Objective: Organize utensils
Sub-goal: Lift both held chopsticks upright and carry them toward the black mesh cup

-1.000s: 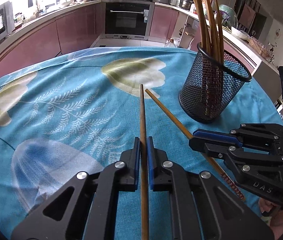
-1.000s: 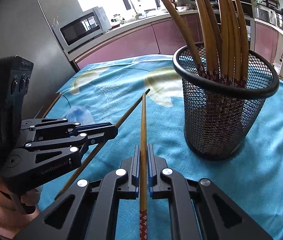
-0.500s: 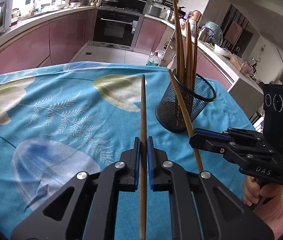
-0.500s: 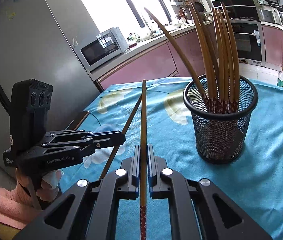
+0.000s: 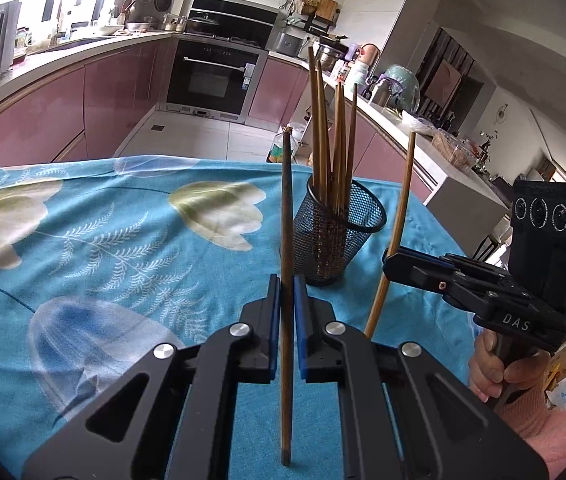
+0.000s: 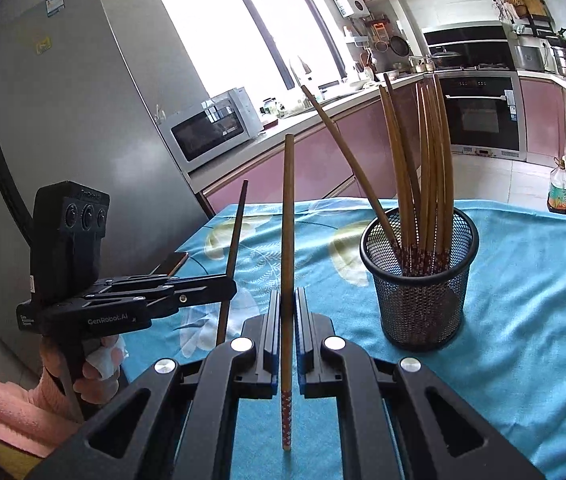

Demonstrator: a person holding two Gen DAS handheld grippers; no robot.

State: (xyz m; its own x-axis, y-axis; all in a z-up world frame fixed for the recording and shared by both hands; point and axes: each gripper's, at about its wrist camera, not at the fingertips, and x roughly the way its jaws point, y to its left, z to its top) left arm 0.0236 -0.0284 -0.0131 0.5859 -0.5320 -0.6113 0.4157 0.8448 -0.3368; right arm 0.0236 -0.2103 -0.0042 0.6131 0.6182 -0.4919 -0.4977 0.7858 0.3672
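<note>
Clamping a dark brown wooden chopstick [image 5: 286,216] between its blue-lined pads, the left claw [image 5: 287,296] holds it lifted above the surface [image 5: 123,240], which is covered by a turquoise cloth printed with pale leaves and flowers. The stick runs straight along the claw's line, its far tip raised in front of the kitchen floor beyond. In the right wrist view this same claw [image 6: 229,288] shows at the left, gripped by a hand [image 6: 95,364] in a pink sleeve, with the dark stick [image 6: 233,256] standing steeply upward from its tip.

The right claw [image 6: 288,308] is closed on a lighter tan wooden chopstick [image 6: 288,240] whose near end carries a red-and-white patterned band. From the left wrist view the right claw [image 5: 393,260] appears at the right, its tan stick [image 5: 397,224] tilted upward, held by a hand [image 5: 495,364].

A black wire-mesh cylindrical holder [image 6: 419,280] stands upright on the cloth, right of the tan stick and apart from both claws. It contains a bundle of similar brown chopsticks [image 6: 429,168], patterned ends down; one leans far out to the left. In the left wrist view the holder [image 5: 337,236] sits between the two lifted sticks.
</note>
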